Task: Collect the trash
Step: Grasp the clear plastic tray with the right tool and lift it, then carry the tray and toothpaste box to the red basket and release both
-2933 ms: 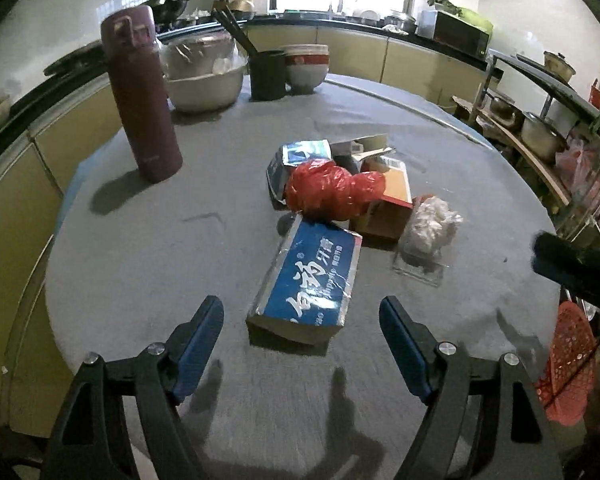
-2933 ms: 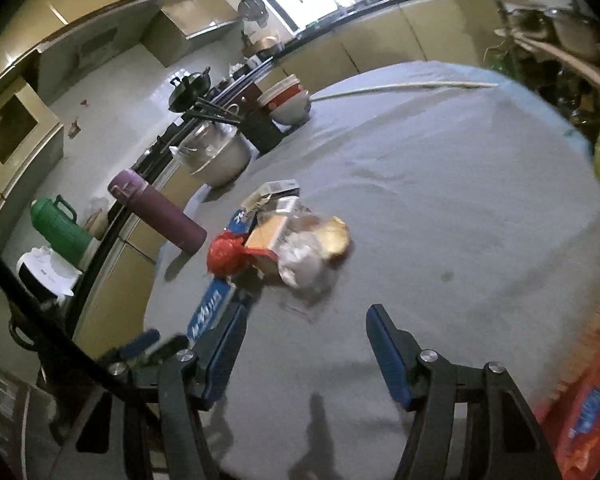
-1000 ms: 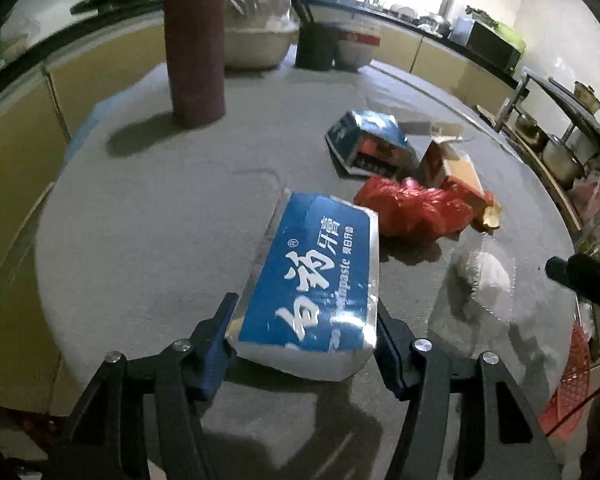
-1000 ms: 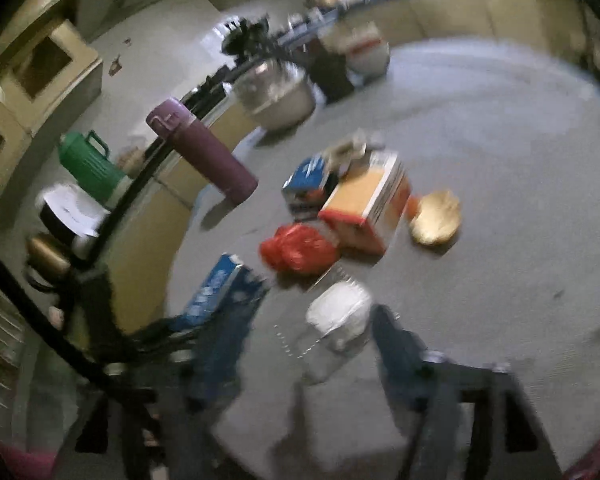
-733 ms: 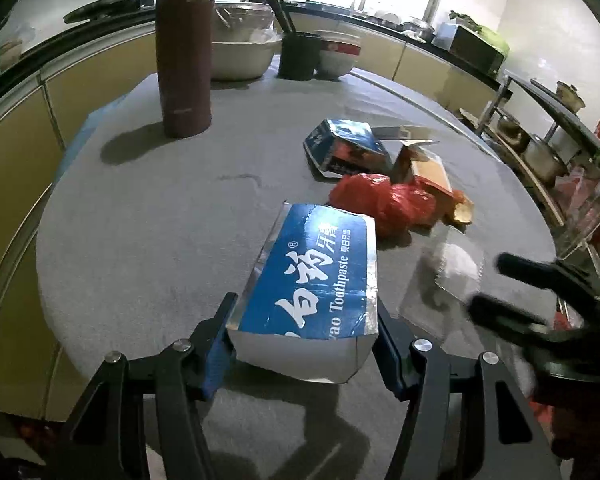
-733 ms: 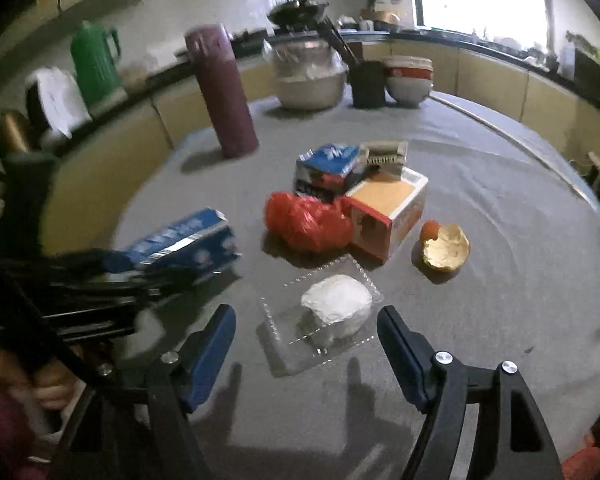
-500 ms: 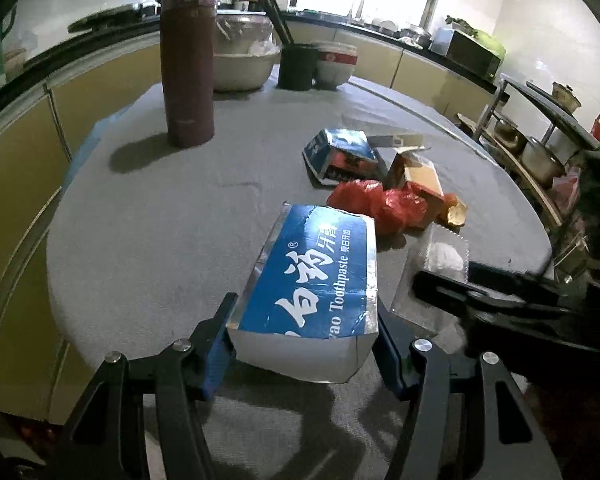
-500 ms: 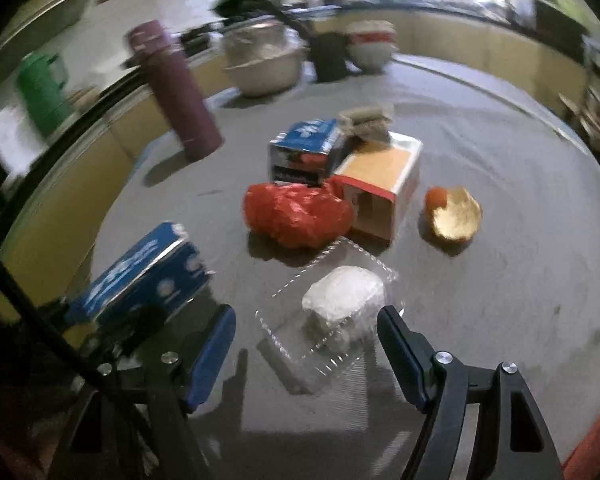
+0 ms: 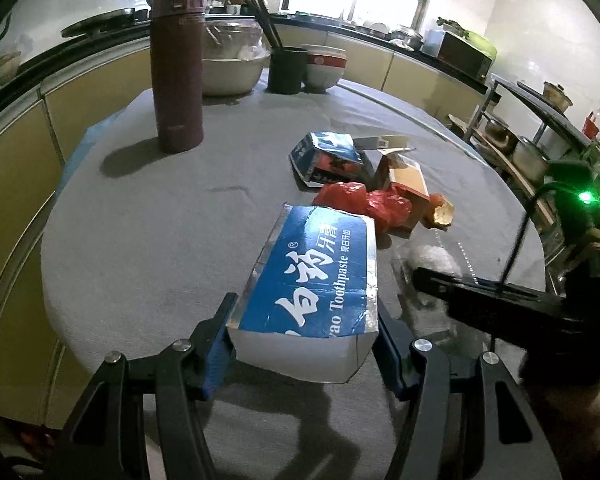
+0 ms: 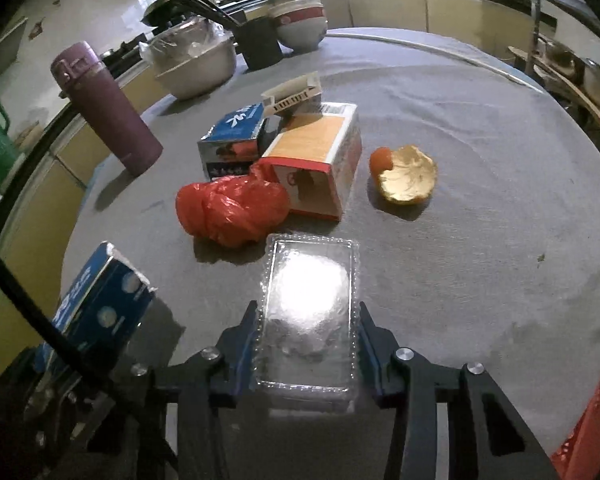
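Observation:
My left gripper (image 9: 304,320) is shut on a blue toothpaste box (image 9: 320,268), held just above the grey round table (image 9: 140,220). A clear plastic clamshell (image 10: 310,288) with something white inside sits between the blue pads of my right gripper (image 10: 306,320). Its jaws are closing and the pads touch both long edges. The toothpaste box (image 10: 100,304) shows at that view's lower left. Beyond lie a red plastic bag (image 10: 232,208), an open orange-topped carton (image 10: 316,160), a small blue carton (image 10: 236,132) and an orange peel (image 10: 408,176).
A maroon flask (image 9: 178,68) stands at the table's far left. A steel bowl (image 9: 228,68), a black cup of utensils (image 9: 286,68) and stacked bowls (image 9: 326,66) line the far edge. Shelves with pots (image 9: 536,152) stand on the right.
The right gripper came down over the clear clamshell and its jaws narrowed onto it. The left gripper kept its hold on the toothpaste box and drew back slightly from the trash pile.

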`<action>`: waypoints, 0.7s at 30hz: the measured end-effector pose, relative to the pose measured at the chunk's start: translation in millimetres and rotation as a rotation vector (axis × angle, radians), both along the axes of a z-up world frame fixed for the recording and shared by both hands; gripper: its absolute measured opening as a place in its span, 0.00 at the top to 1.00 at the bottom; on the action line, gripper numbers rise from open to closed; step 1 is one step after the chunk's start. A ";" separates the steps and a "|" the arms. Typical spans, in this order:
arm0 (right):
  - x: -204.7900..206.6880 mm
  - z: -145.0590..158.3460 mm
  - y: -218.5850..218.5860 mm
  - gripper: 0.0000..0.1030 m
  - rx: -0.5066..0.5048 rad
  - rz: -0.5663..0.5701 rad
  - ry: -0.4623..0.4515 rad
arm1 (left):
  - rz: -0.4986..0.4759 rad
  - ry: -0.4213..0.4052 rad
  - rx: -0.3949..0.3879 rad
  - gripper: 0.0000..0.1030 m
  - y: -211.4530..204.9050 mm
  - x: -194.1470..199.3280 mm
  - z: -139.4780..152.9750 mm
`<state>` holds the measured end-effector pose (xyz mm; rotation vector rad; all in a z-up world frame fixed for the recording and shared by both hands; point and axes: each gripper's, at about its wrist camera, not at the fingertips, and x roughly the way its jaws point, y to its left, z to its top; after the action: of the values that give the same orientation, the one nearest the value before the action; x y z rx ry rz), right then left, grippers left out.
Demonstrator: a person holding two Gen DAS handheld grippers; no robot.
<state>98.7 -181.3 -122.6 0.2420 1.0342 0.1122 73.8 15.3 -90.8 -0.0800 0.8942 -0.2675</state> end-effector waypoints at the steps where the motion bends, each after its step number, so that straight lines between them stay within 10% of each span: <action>1: -3.7 2.6 -5.8 0.55 0.009 0.005 -0.010 | -0.005 0.001 0.000 0.38 -2.2 -1.0 0.4; 21: -70.6 37.9 -108.9 0.55 0.390 -0.045 -0.245 | -0.089 -0.058 0.052 0.38 -57.0 -30.1 31.5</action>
<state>28.1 -290.2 -84.7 0.5905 0.7559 0.2961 43.7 -41.8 -59.3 0.0161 0.8473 -0.3279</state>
